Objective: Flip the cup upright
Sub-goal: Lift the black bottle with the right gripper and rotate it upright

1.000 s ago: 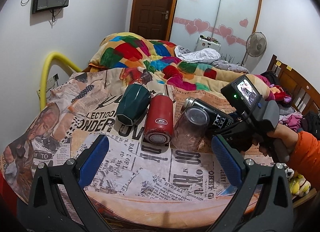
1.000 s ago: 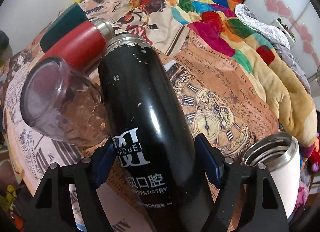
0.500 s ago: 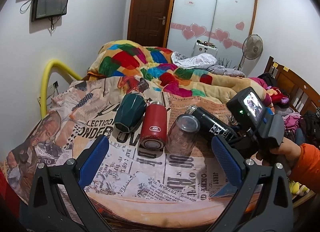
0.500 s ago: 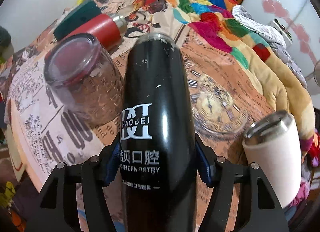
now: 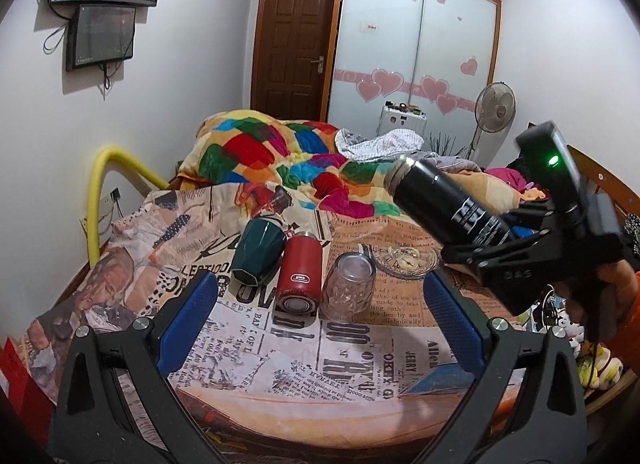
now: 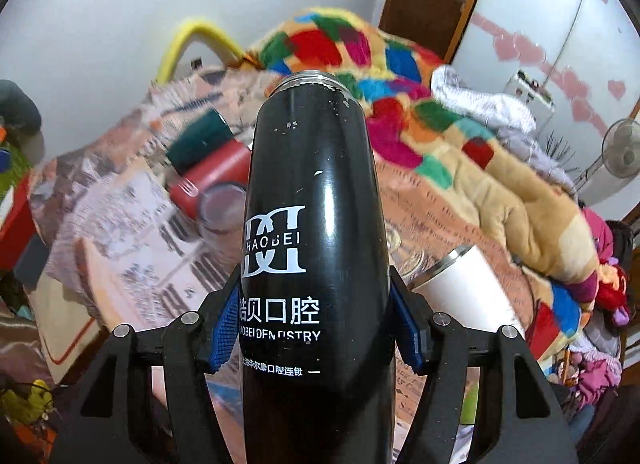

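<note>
We have the black flask (image 6: pixel 316 223) pinched between the blue pads (image 6: pixel 224 328) of our right gripper (image 6: pixel 316 328), lifted clear of the newspaper-print cloth (image 5: pixel 360 348) and tilted, its bare metal mouth pointing up and away from us, above the cloth's right edge. From the left wrist view, the same black flask (image 5: pixel 448 203) hangs in the air, slanting up to the left out of the right gripper (image 5: pixel 500 252). Our left gripper (image 5: pixel 320 328) is spread wide and holds nothing, hovering over the near edge of the cloth. Beyond it three vessels lie in a row near the middle of the cloth: a dark green cup (image 5: pixel 258 252) on its side, a red flask (image 5: pixel 300 276) on its side just beside it, and a clear glass (image 5: pixel 350 284) standing mouth down. A glass dish (image 5: pixel 404 260) sits just behind the clear glass. In the right wrist view a white tumbler (image 6: pixel 468 288) shows just right of the black flask. A patchwork quilt (image 5: pixel 280 159) is heaped past the far edge.
</note>
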A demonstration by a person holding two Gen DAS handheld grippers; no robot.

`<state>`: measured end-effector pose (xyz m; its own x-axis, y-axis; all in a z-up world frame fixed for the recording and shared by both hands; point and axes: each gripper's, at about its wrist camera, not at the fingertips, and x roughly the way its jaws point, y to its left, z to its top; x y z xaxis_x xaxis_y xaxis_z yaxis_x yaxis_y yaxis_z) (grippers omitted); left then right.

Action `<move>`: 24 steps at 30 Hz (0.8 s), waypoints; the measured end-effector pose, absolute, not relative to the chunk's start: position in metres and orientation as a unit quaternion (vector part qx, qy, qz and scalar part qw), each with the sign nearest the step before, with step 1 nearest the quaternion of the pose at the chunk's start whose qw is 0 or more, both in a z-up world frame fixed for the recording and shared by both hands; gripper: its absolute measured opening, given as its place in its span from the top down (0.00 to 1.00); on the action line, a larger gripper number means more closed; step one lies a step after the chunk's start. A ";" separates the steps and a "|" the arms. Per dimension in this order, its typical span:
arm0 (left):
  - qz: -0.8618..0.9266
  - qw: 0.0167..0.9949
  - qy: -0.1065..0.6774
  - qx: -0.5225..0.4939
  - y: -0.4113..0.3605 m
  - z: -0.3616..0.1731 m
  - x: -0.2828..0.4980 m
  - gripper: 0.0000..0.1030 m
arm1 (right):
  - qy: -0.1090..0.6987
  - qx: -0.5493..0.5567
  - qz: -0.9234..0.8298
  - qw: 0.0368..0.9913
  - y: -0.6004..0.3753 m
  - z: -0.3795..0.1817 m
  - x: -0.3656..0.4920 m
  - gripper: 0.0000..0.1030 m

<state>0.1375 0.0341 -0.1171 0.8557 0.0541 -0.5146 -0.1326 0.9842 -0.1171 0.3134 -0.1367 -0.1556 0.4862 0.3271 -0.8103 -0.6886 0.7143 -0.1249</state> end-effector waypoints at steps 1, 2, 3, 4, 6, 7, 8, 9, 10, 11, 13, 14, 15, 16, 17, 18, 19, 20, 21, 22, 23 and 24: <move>0.049 0.961 0.262 -0.074 0.034 -0.115 0.135 0.00 | 0.398 -0.221 0.309 0.835 -0.137 -0.150 0.307 0.40; 0.050 0.962 0.260 -0.073 0.034 -0.113 0.133 0.00 | 0.390 -0.220 0.314 0.837 -0.136 -0.143 0.301 0.40; 0.052 0.962 0.258 -0.072 0.034 -0.111 0.130 0.00 | 0.384 -0.220 0.318 0.838 -0.136 -0.139 0.295 0.40; 0.053 0.962 0.256 -0.072 0.034 -0.109 0.128 0.00 | 0.378 -0.221 0.323 0.839 -0.136 -0.135 0.289 0.40; 0.056 0.963 0.255 -0.072 0.034 -0.107 0.126 0.00 | 0.369 -0.222 0.333 0.839 -0.136 -0.131 0.278 0.40; 0.058 0.963 0.254 -0.073 0.036 -0.106 0.123 0.00 | 0.364 -0.223 0.340 0.838 -0.133 -0.129 0.272 0.40; 0.059 0.963 0.254 -0.074 0.036 -0.106 0.121 0.00 | 0.361 -0.226 0.346 0.836 -0.131 -0.128 0.267 0.40; 0.062 0.963 0.253 -0.074 0.039 -0.105 0.119 0.00 | 0.358 -0.228 0.351 0.834 -0.132 -0.128 0.264 0.40; 0.064 0.962 0.253 -0.075 0.040 -0.105 0.118 0.00 | 0.356 -0.231 0.357 0.832 -0.129 -0.129 0.259 0.40; 0.067 0.962 0.253 -0.077 0.041 -0.105 0.117 0.00 | 0.355 -0.233 0.365 0.828 -0.124 -0.131 0.254 0.40; 0.072 0.961 0.255 -0.081 0.045 -0.106 0.114 0.00 | 0.356 -0.236 0.376 0.822 -0.122 -0.135 0.249 0.40; 0.074 0.960 0.257 -0.083 0.047 -0.106 0.114 0.00 | 0.357 -0.238 0.383 0.818 -0.120 -0.139 0.245 0.40; 0.077 0.959 0.259 -0.085 0.049 -0.108 0.113 0.00 | 0.359 -0.240 0.389 0.814 -0.116 -0.144 0.242 0.40; 0.080 0.958 0.261 -0.088 0.052 -0.109 0.114 0.00 | 0.362 -0.243 0.395 0.809 -0.114 -0.149 0.240 0.40; 0.082 0.957 0.264 -0.089 0.054 -0.111 0.113 0.00 | 0.364 -0.245 0.399 0.805 -0.113 -0.153 0.238 0.40; 0.085 0.956 0.267 -0.090 0.056 -0.113 0.114 0.00 | 0.369 -0.249 0.405 0.798 -0.108 -0.162 0.236 0.40; 0.088 0.954 0.270 -0.091 0.056 -0.115 0.115 0.00 | 0.373 -0.251 0.409 0.794 -0.108 -0.166 0.235 0.40; 0.090 0.953 0.274 -0.092 0.058 -0.118 0.114 0.00 | 0.380 -0.255 0.414 0.787 -0.103 -0.177 0.234 0.40; 0.092 0.952 0.278 -0.093 0.060 -0.121 0.115 0.00 | 0.385 -0.259 0.417 0.781 -0.099 -0.185 0.233 0.40; 0.094 0.950 0.281 -0.094 0.062 -0.124 0.116 0.00 | 0.391 -0.264 0.420 0.775 -0.095 -0.195 0.234 0.40; 0.096 0.949 0.286 -0.094 0.063 -0.127 0.118 0.00 | 0.399 -0.268 0.421 0.769 -0.092 -0.205 0.236 0.40; 0.097 0.947 0.291 -0.094 0.065 -0.130 0.120 0.00 | 0.406 -0.273 0.422 0.763 -0.088 -0.214 0.237 0.40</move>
